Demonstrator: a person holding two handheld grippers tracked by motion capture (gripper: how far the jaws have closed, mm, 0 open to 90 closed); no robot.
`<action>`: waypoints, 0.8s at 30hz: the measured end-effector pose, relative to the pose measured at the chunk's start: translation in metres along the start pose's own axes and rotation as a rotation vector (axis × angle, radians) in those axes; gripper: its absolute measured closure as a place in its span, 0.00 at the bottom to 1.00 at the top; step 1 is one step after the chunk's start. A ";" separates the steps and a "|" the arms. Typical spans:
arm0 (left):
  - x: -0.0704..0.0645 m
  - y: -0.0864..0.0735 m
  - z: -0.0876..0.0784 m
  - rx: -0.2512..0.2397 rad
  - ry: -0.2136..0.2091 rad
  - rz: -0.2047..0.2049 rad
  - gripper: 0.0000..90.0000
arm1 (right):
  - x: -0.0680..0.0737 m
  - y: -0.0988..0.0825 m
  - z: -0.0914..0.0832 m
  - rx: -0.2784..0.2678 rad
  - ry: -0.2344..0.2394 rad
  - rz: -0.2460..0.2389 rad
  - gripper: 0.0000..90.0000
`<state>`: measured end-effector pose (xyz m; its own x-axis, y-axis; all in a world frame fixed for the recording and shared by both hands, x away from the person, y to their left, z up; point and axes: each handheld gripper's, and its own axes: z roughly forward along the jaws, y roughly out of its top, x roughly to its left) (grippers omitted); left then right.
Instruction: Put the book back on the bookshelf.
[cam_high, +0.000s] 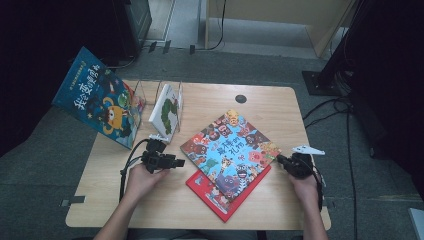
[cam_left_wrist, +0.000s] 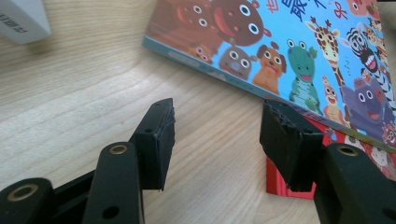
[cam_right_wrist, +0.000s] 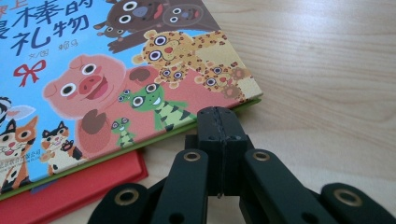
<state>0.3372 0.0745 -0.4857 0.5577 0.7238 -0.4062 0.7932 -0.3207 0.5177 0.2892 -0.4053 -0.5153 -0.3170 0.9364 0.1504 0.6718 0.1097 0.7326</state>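
High view: the animal picture book (cam_high: 231, 150) lies flat at centre frame, turned diagonally, its long axis running lower left to upper right, on top of a red book (cam_high: 220, 197). The left claw (cam_high: 176, 163) sits just off its lower-left edge; the right claw (cam_high: 281, 161) is just beside its right corner. Bare surface (cam_high: 125, 210) lies toward the lower left.

Left gripper view: the left claw (cam_left_wrist: 217, 135) stands spread with nothing between its jaws, the picture book's edge (cam_left_wrist: 261, 56) ahead at upper right and the red book's corner (cam_left_wrist: 275, 184) behind the right jaw.

Right gripper view: the right claw (cam_right_wrist: 219, 123) is pressed together, empty, its tip nearly at the picture book's corner (cam_right_wrist: 140, 84).
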 end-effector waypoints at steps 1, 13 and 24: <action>0.001 0.000 0.000 -0.002 0.002 -0.003 0.50 | 0.000 0.002 0.003 0.003 0.001 0.002 1.00; 0.012 -0.004 -0.005 -0.016 0.012 -0.028 0.49 | 0.013 0.023 0.017 -0.031 -0.029 -0.041 1.00; 0.019 0.003 0.002 -0.026 0.015 -0.031 0.48 | 0.012 0.029 0.032 -0.020 -0.004 -0.023 1.00</action>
<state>0.3507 0.0858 -0.4929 0.5290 0.7423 -0.4113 0.8035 -0.2822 0.5242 0.3261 -0.3797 -0.5140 -0.3294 0.9352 0.1305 0.6505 0.1246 0.7493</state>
